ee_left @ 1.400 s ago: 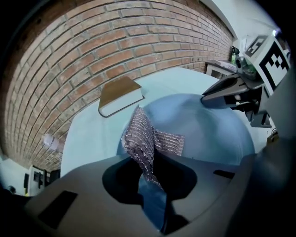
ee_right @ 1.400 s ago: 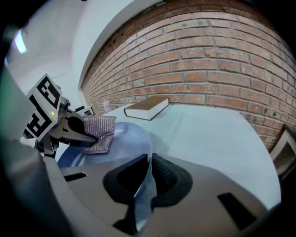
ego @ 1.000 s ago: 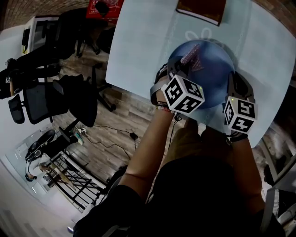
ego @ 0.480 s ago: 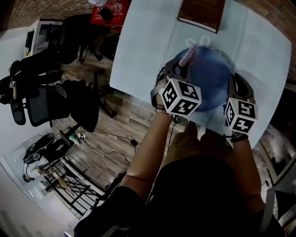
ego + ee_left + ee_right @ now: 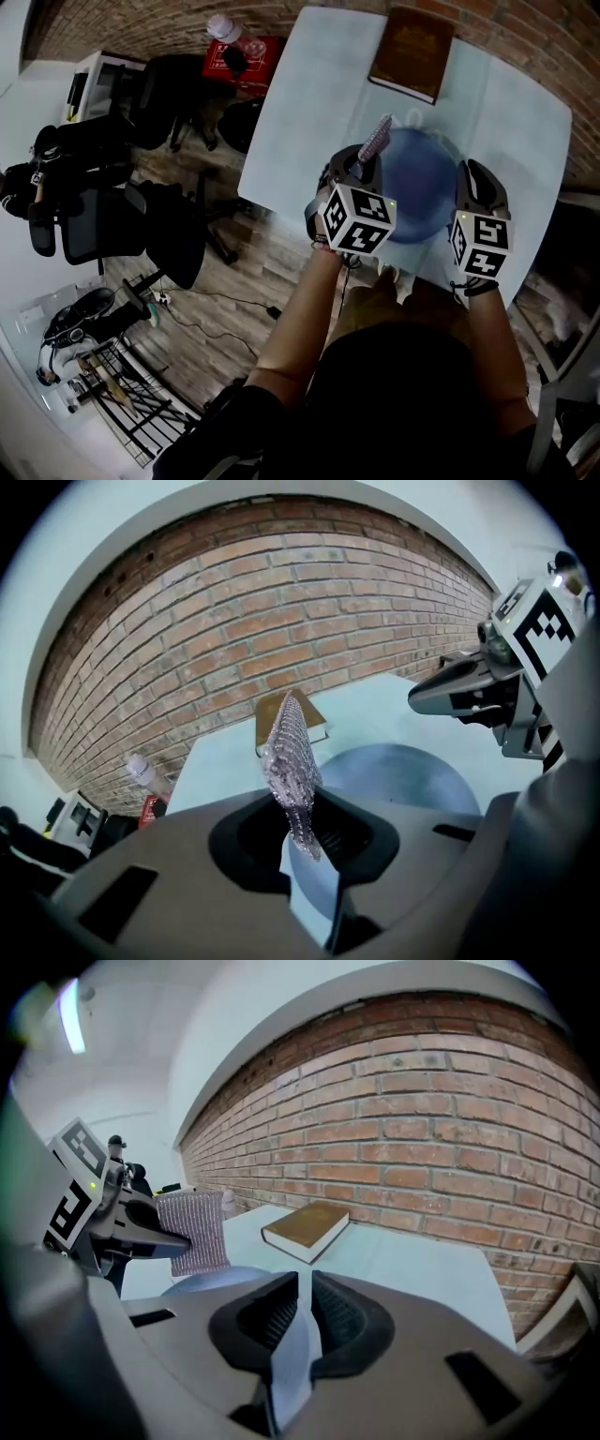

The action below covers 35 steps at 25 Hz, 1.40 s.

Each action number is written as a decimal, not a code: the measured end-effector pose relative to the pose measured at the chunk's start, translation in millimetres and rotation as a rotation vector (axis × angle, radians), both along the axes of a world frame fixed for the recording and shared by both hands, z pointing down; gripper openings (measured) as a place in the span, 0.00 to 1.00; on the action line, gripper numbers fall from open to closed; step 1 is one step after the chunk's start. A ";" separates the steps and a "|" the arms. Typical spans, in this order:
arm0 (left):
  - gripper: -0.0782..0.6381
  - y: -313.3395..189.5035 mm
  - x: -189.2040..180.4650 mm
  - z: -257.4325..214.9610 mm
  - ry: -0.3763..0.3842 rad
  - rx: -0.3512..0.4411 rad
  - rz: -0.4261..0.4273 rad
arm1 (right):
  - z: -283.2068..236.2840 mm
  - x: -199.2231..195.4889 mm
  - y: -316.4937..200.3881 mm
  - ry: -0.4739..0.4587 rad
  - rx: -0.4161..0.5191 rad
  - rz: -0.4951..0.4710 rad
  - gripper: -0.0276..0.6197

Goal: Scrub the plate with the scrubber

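Plate [image 5: 422, 183] lies flat on the counter [image 5: 319, 94], near its front edge, between the two tongs. The right tongs [image 5: 469, 183] are clenched on its right rim; that gripper's own view shows the thin pale-blue edge running between the jaws. The left tongs [image 5: 361, 164] are clenched on the scrubber [image 5: 375, 141], a piece of silvery mesh that stands nearly upright out of the jaws.

A second ago the mesh lay across the plate's face, with the left tongs low over it. Half a second ago it had slid to the far left rim. Now it stands past that rim, clear of the blue surface, so one stroke looks finished and the mesh is off the plate. Either another pass is about to begin or the scrubbing is ending; the pictures do not settle which. The right tongs have kept their hold on the rim throughout, so the plate is steadied for a further stroke.

By count: one plate, one scrubber, two tongs and one brown book [image 5: 412, 52] at the counter's far edge, well apart from the plate. One bottle [image 5: 225, 28] stands off the counter, to the left.
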<state>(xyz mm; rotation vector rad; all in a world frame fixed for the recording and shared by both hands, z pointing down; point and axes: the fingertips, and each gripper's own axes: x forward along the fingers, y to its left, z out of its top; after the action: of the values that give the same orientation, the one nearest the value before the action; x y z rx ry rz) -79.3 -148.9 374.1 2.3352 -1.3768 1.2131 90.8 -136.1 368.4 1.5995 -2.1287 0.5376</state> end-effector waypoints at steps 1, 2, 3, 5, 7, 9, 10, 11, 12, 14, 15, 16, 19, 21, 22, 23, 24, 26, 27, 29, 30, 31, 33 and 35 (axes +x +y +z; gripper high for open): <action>0.21 0.9 -0.6 -5.2 0.016 0.003 -0.002 | -6.1 -1.2 -1.1 0.002 0.012 -0.004 0.12; 0.21 2.4 -1.2 -11.2 0.032 0.006 -0.004 | -13.2 -2.3 -1.6 0.005 0.025 -0.008 0.12; 0.21 4.8 -2.0 -18.8 0.049 0.011 -0.007 | -21.5 -3.5 -1.1 0.010 0.037 -0.011 0.12; 0.21 10.9 -4.4 -39.9 0.083 0.030 -0.013 | -41.8 -6.9 2.4 0.016 0.061 -0.016 0.12; 0.21 16.3 -5.1 -65.9 0.117 0.060 -0.012 | -65.0 -10.7 7.0 0.020 0.084 -0.021 0.12; 0.21 20.9 -4.1 -91.2 0.150 0.096 -0.006 | -87.1 -15.4 11.6 0.024 0.112 -0.034 0.12; 0.21 23.1 -3.6 -102.8 0.166 0.114 -0.003 | -97.3 -18.1 13.9 0.028 0.128 -0.043 0.12; 0.21 25.2 -3.5 -113.9 0.182 0.131 -0.002 | -107.2 -21.0 16.2 0.034 0.145 -0.053 0.12; 0.21 27.1 -3.9 -124.8 0.196 0.149 -0.001 | -117.1 -24.2 18.4 0.040 0.165 -0.062 0.12; 0.21 31.4 -5.5 -145.8 0.223 0.186 0.005 | -136.4 -30.6 22.9 0.049 0.206 -0.075 0.12; 0.21 34.2 -6.0 -155.7 0.234 0.205 0.013 | -145.9 -33.8 25.6 0.048 0.226 -0.081 0.12; 0.21 37.1 -6.6 -165.3 0.241 0.223 0.024 | -155.5 -36.9 28.8 0.043 0.246 -0.087 0.12; 0.21 45.3 -10.9 -193.5 0.245 0.283 0.046 | -184.1 -45.6 39.9 0.018 0.311 -0.110 0.12; 0.21 50.6 -13.8 -211.4 0.260 0.326 0.054 | -201.8 -51.2 47.3 0.008 0.360 -0.123 0.12; 0.21 53.6 -14.5 -220.1 0.271 0.346 0.060 | -209.7 -53.8 51.2 0.005 0.385 -0.127 0.12; 0.21 56.8 -14.9 -228.8 0.283 0.365 0.066 | -216.9 -56.3 55.5 0.002 0.408 -0.131 0.12; 0.21 60.0 -15.1 -237.3 0.293 0.384 0.074 | -223.4 -58.9 59.9 0.000 0.430 -0.135 0.12; 0.21 66.1 -14.6 -251.9 0.311 0.424 0.090 | -234.9 -63.8 68.0 -0.002 0.470 -0.145 0.12; 0.21 69.0 -14.0 -258.2 0.316 0.445 0.098 | -239.8 -65.7 71.5 -0.001 0.487 -0.150 0.12; 0.21 75.2 -12.4 -269.2 0.331 0.484 0.111 | -248.4 -68.4 77.7 -0.002 0.516 -0.157 0.12; 0.21 78.5 -11.6 -274.1 0.341 0.501 0.115 | -252.3 -69.4 80.5 -0.005 0.529 -0.160 0.12; 0.21 82.0 -10.7 -278.9 0.353 0.517 0.118 | -256.2 -70.2 83.1 -0.010 0.544 -0.163 0.12; 0.21 88.7 -8.5 -289.9 0.374 0.560 0.130 | -264.0 -71.5 87.1 -0.019 0.573 -0.167 0.12; 0.21 93.9 -4.8 -304.4 0.380 0.636 0.156 | -272.3 -72.2 90.3 -0.020 0.602 -0.173 0.12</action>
<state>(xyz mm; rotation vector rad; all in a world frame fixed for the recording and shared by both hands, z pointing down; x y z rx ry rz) -84.2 -55.0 69.8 2.9238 -1.6223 0.3253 18.5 -45.8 96.1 1.6641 -2.5665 -0.1687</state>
